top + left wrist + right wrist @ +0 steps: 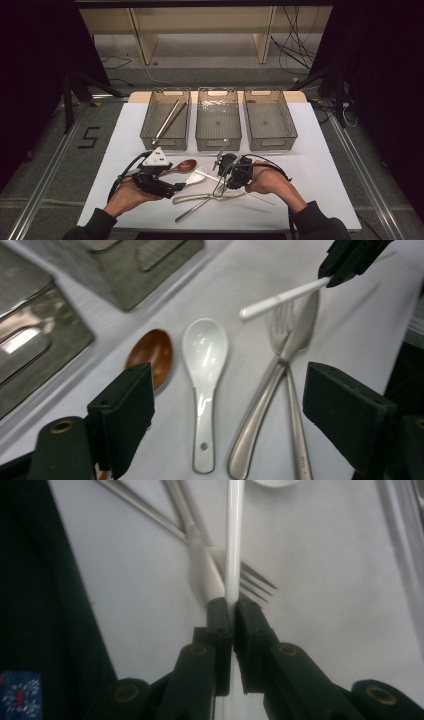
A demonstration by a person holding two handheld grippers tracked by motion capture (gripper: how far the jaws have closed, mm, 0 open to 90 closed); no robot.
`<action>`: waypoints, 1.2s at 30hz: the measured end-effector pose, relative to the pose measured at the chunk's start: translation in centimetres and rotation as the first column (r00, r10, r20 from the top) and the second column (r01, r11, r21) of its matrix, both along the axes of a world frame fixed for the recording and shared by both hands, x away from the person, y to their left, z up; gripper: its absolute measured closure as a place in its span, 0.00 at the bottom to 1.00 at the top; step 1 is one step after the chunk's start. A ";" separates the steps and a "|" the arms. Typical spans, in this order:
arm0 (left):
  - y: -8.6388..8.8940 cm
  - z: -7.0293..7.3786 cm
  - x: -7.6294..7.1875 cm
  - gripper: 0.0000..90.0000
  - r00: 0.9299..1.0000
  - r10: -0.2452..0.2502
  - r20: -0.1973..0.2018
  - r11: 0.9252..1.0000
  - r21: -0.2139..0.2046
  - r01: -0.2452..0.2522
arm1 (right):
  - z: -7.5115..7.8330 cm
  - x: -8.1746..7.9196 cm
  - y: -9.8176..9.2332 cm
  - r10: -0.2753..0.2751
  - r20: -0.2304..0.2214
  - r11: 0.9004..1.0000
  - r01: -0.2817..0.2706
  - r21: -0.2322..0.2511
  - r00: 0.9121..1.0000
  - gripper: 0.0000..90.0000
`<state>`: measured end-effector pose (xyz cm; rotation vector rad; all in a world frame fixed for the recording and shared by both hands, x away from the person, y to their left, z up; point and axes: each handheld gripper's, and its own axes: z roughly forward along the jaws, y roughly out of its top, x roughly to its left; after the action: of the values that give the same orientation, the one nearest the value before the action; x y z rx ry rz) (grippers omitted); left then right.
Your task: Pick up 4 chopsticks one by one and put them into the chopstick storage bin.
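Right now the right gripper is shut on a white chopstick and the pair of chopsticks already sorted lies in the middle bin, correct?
Not quite. The right gripper is shut on the white chopstick, but the high view shows the sorted chopsticks in the left bin, not the middle bin.

Left tool low in the frame's lower left, lying nearly level, jaws standing wide apart with nothing pressed between them. Right tool near lower centre, raised off the table, jaws clamped tight on a thin white stick. Forearms entering from the bottom edge.
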<state>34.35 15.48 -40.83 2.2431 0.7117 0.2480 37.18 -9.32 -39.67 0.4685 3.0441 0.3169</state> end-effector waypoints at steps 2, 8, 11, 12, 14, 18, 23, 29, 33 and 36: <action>-0.8 0.0 0.0 0.23 0.999 -0.040 -0.007 0.999 0.010 0.040 | 0.2 -0.6 0.3 0.031 0.006 1.000 -0.031 -0.003 1.000 0.96; -2.5 0.1 0.1 0.30 0.992 -0.120 -0.024 0.992 0.047 0.121 | 0.4 -1.8 1.4 0.094 0.006 0.996 -0.094 -0.001 0.996 0.96; -2.9 0.1 0.1 0.39 0.989 -0.143 -0.038 0.989 0.034 0.144 | 0.5 -2.2 1.6 0.114 0.008 0.993 -0.114 -0.004 0.993 0.96; -3.0 0.1 0.1 0.42 0.987 -0.155 -0.045 0.987 0.029 0.157 | 0.5 -2.2 1.6 0.124 0.005 0.992 -0.124 -0.003 0.992 0.96; -3.1 0.1 0.0 0.46 0.983 -0.176 -0.053 0.984 0.029 0.177 | 0.5 -2.4 1.7 0.123 0.004 0.992 -0.123 -0.005 0.992 0.96; -3.2 0.1 -0.3 0.51 0.977 -0.210 -0.039 0.976 0.042 0.212 | 0.5 -2.6 1.9 0.142 0.005 0.990 -0.142 -0.007 0.990 0.96; -3.6 -0.1 -0.6 0.56 0.964 -0.261 -0.049 0.962 0.065 0.264 | 0.5 -2.8 2.0 0.155 0.005 0.988 -0.155 -0.006 0.988 0.96; -3.7 -0.2 -0.8 0.64 0.956 -0.285 -0.067 0.954 0.079 0.290 | 0.6 -3.1 2.1 0.182 0.002 0.983 -0.182 -0.003 0.983 0.96; -3.6 -0.4 -0.8 0.68 0.950 -0.301 -0.086 0.948 0.084 0.308 | 0.7 -3.3 2.1 0.196 0.005 0.981 -0.196 -0.003 0.981 0.96; -3.7 -0.6 -0.8 0.73 0.943 -0.319 -0.096 0.941 0.089 0.328 | 0.8 -3.5 2.2 0.200 0.002 0.980 -0.200 0.002 0.980 0.96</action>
<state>33.52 11.82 -41.46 2.4390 0.3658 0.0336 33.66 -7.14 -38.91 0.1607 3.0946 0.3283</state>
